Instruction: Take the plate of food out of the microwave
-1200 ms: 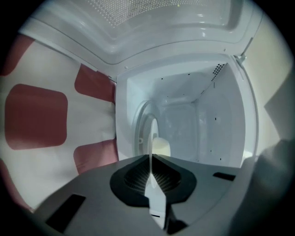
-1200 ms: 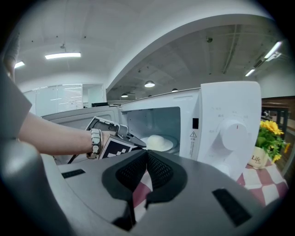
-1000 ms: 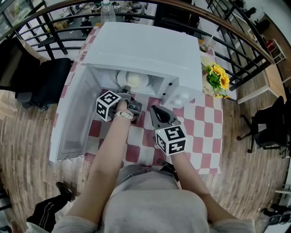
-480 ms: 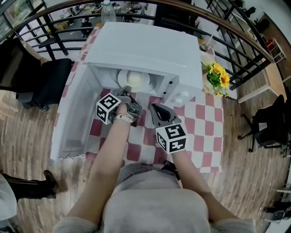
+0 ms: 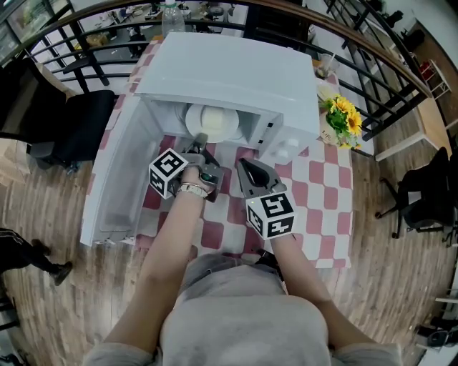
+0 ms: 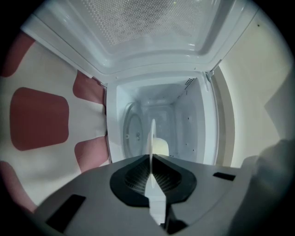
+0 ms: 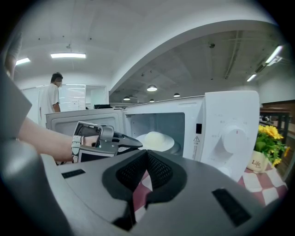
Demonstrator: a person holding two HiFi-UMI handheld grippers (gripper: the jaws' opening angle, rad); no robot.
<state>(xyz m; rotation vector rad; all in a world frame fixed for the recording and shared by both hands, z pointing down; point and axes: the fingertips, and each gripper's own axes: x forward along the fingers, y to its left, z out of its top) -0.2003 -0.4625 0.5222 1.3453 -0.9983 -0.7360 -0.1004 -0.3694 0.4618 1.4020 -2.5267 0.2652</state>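
Note:
The white microwave (image 5: 229, 75) stands with its door (image 5: 118, 179) swung open to the left. Inside, a white plate (image 5: 211, 121) carries a pale mound of food (image 6: 160, 146). My left gripper (image 5: 201, 139) reaches into the opening and is shut on the plate's near rim. In the left gripper view the plate (image 6: 152, 138) shows edge-on, pinched between the pads of the left gripper (image 6: 152, 156). My right gripper (image 5: 243, 164) hovers over the table just in front of the microwave's control panel, shut and empty. The right gripper view shows the plate (image 7: 156, 140) and the left gripper (image 7: 133, 144) at its rim.
The red-and-white checked tablecloth (image 5: 315, 193) covers the table. A pot of yellow flowers (image 5: 342, 121) stands right of the microwave, a bottle (image 5: 170, 18) behind it. A black chair (image 5: 71, 129) is at the left, a railing (image 5: 372, 57) beyond. A person (image 7: 53, 94) stands far off.
Both grippers have barely moved; the left one keeps its hold on the plate's rim. A passer-by's legs at the lower left have moved off to the left.

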